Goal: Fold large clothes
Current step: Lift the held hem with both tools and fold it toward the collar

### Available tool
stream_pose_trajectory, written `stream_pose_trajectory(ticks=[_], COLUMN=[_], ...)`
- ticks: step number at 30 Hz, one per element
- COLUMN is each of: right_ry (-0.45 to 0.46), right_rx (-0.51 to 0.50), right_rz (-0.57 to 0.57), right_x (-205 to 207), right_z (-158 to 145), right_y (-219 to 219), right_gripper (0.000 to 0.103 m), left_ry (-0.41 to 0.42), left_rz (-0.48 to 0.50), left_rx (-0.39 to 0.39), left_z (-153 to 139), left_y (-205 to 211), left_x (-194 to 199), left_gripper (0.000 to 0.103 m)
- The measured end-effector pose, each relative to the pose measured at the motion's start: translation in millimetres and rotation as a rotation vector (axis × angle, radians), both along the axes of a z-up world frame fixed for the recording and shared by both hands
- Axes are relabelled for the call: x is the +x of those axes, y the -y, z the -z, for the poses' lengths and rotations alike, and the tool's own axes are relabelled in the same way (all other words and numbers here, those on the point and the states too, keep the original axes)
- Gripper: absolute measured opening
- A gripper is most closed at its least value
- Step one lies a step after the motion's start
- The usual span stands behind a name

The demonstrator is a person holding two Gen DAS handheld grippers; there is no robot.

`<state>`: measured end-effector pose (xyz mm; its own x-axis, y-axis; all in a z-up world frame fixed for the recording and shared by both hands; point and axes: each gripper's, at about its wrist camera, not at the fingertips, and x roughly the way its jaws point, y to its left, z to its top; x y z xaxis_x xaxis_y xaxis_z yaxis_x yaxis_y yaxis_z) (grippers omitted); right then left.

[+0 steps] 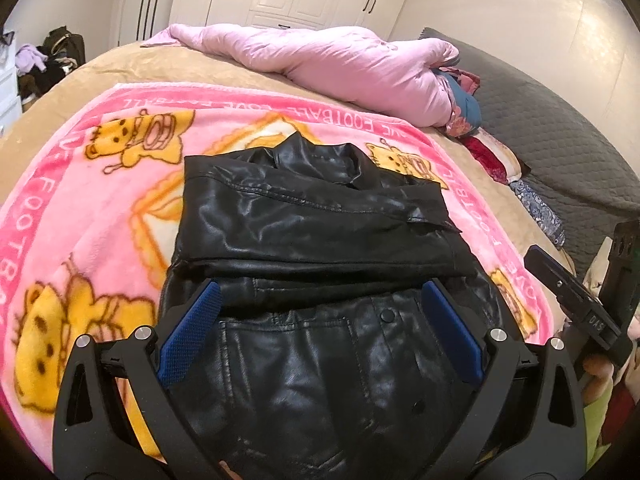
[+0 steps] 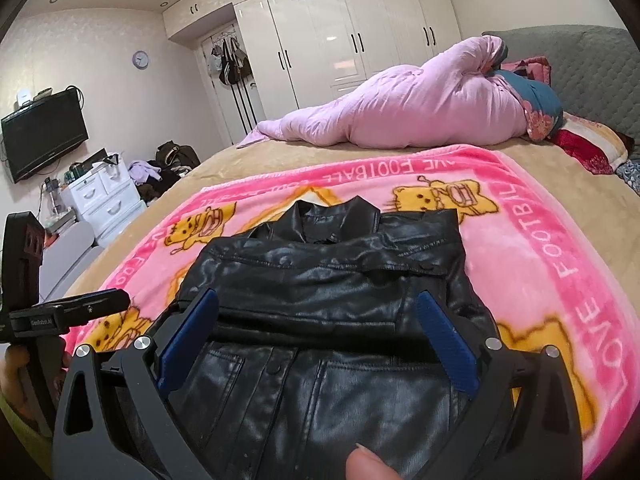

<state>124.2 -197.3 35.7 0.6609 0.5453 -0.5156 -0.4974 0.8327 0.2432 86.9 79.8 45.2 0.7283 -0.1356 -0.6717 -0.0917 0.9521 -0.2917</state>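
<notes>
A black leather jacket [image 1: 312,224] lies front up on a pink cartoon blanket [image 1: 80,200], collar at the far end and both sleeves folded across the chest. My left gripper [image 1: 320,300] is open, its blue pads hovering over the jacket's lower front near the hem. My right gripper [image 2: 318,308] is open too, held over the same lower part of the jacket [image 2: 320,264] on the blanket [image 2: 560,248]. Neither pad pair pinches fabric. The right gripper's body shows at the right edge of the left wrist view [image 1: 580,304]; the left one at the left edge of the right wrist view [image 2: 60,312].
The blanket lies on a tan bed [image 1: 132,64]. A bunched pink quilt [image 2: 400,112] and pillows [image 2: 580,148] lie at the far side. White wardrobes [image 2: 360,40], a wall TV [image 2: 44,132] and a white drawer unit [image 2: 104,196] stand beyond.
</notes>
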Motion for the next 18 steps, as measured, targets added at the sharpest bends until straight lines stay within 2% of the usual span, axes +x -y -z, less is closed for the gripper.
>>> stream_pose_trajectory(ticks=[18], right_ry=[-0.076], right_rx=[-0.045], right_rz=[0.008], right_x=[-28], right_z=[18], right_y=[17], right_gripper=[0.099], left_ry=[-0.04], left_rz=[-0.005], left_rx=[0.02], left_z=[20], left_y=[-17], left_x=[-29], left_gripper=[0.094])
